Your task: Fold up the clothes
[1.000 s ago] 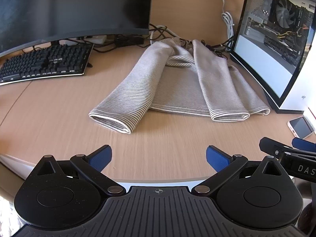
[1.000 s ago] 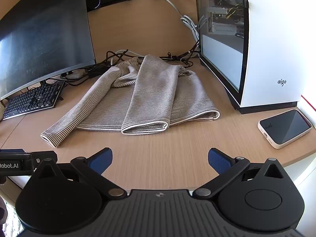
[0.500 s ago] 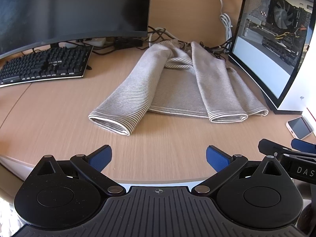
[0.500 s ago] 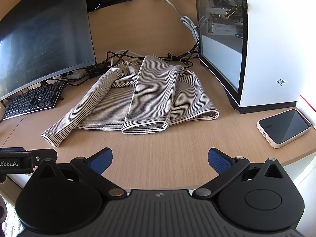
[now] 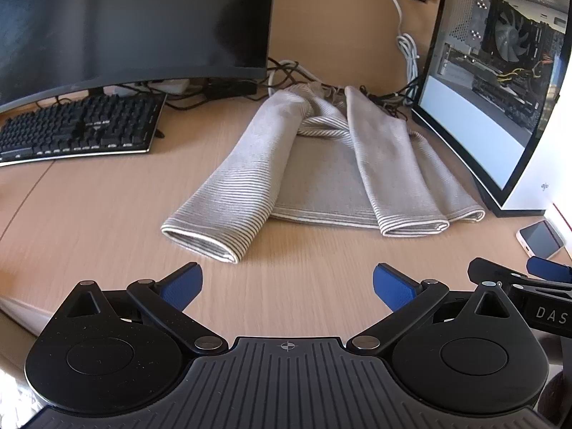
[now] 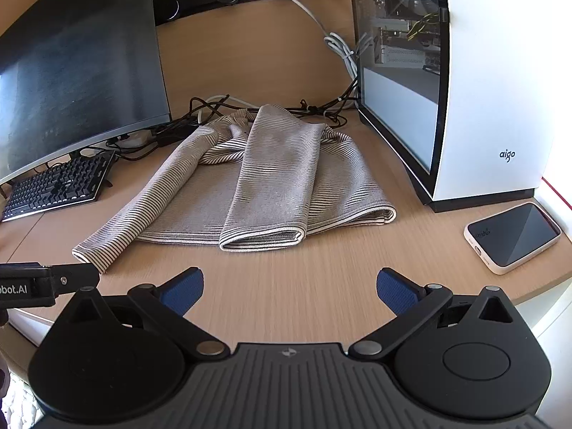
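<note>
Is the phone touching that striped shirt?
Apart. The right wrist view shows bare desk between the phone and the striped shirt.

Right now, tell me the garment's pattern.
The garment has thin dark stripes on beige, clearest in the right wrist view.

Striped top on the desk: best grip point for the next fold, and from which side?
Probably the near hem of the striped top, approached from the front edge of the desk. Both sleeves already lie folded down over the body, cuffs pointing toward the open left gripper and right gripper; the far end borders cables.
</note>
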`<state>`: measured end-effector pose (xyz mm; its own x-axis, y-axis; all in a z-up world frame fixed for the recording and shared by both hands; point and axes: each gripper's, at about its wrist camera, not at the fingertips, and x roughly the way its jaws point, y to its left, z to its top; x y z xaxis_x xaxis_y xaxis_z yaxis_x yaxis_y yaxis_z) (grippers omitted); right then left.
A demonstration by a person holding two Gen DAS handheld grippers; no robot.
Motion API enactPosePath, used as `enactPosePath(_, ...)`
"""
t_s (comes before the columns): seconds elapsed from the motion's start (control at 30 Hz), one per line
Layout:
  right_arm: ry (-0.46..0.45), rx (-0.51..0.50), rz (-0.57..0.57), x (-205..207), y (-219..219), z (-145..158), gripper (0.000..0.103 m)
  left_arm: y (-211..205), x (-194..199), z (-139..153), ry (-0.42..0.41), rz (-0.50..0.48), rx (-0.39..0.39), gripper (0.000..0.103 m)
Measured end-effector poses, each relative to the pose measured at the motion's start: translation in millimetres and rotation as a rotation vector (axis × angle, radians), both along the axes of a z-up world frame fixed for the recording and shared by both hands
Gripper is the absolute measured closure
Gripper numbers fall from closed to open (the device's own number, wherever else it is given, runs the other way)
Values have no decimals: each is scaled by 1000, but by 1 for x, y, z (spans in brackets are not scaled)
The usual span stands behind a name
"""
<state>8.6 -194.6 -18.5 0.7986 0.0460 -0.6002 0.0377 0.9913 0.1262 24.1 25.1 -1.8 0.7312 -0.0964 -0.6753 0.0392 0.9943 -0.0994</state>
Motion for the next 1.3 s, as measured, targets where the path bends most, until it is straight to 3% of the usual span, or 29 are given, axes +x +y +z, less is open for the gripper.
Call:
enactPosePath(0.63, 14, -17, 8, 51, -2, 21, 0, 4, 59, 10, -25, -39, -27, 0)
enactPosePath(0.77, 22, 3, 47, 82, -8, 15, 0, 0, 78, 9, -16, -21, -22, 0)
enactPosePath(1.13, 112, 241, 189, 207, -28, -14, 0, -6, 165, 7, -6, 116, 26, 0)
enactPosePath(1.3, 118, 290, 258, 258, -24, -24, 0, -19, 201, -3, 49, 117, 82, 0)
